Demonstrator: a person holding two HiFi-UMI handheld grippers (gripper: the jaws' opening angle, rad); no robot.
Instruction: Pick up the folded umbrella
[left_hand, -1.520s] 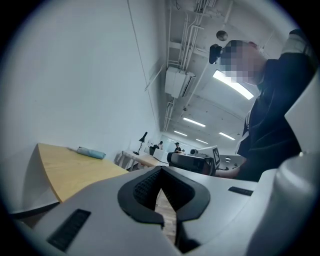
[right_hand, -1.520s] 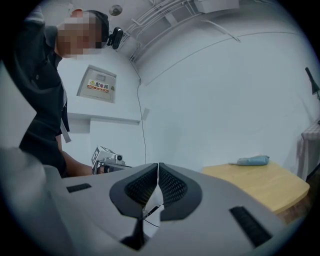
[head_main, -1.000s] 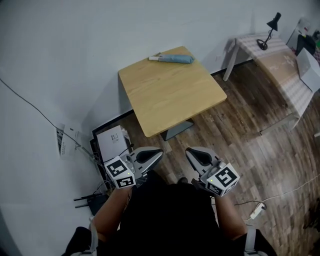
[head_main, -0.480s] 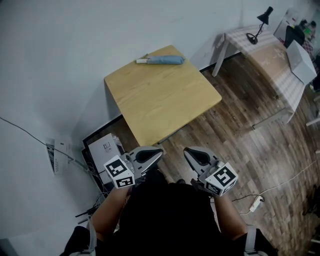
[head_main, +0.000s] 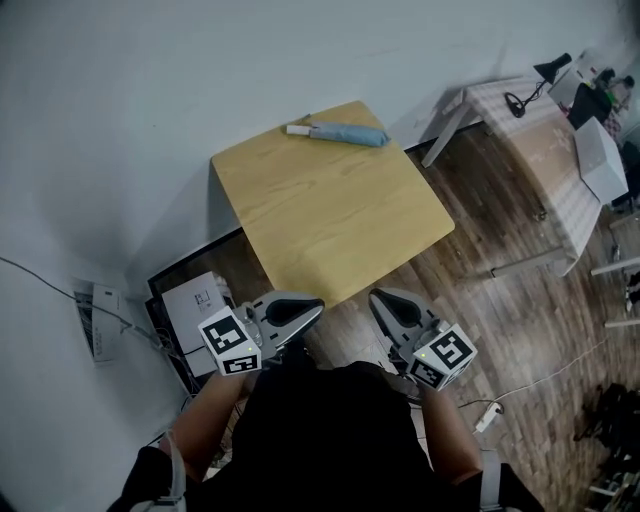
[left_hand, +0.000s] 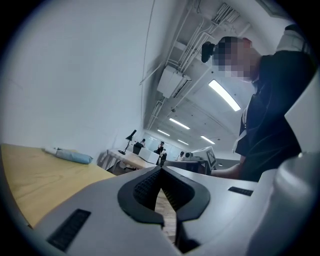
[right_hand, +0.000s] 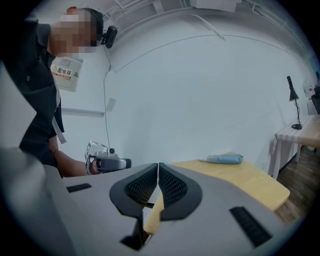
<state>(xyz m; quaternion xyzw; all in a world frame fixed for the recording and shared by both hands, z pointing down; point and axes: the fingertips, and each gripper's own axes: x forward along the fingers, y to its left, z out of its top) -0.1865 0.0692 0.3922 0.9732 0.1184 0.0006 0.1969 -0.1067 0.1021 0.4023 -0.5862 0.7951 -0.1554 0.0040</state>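
Light-blue folded umbrella (head_main: 337, 134) lying along the far edge of the wooden table (head_main: 330, 220), beside the white wall. Shown in the head view alone: left gripper (head_main: 312, 306) and right gripper (head_main: 380, 300) held short of the table's near edge, over the plank floor (head_main: 500, 300), well apart from the umbrella. Shown in the right gripper view alone: the left gripper side-on. Left gripper jaws closed tip to tip, empty. Right gripper jaws likewise closed, gripping nothing.
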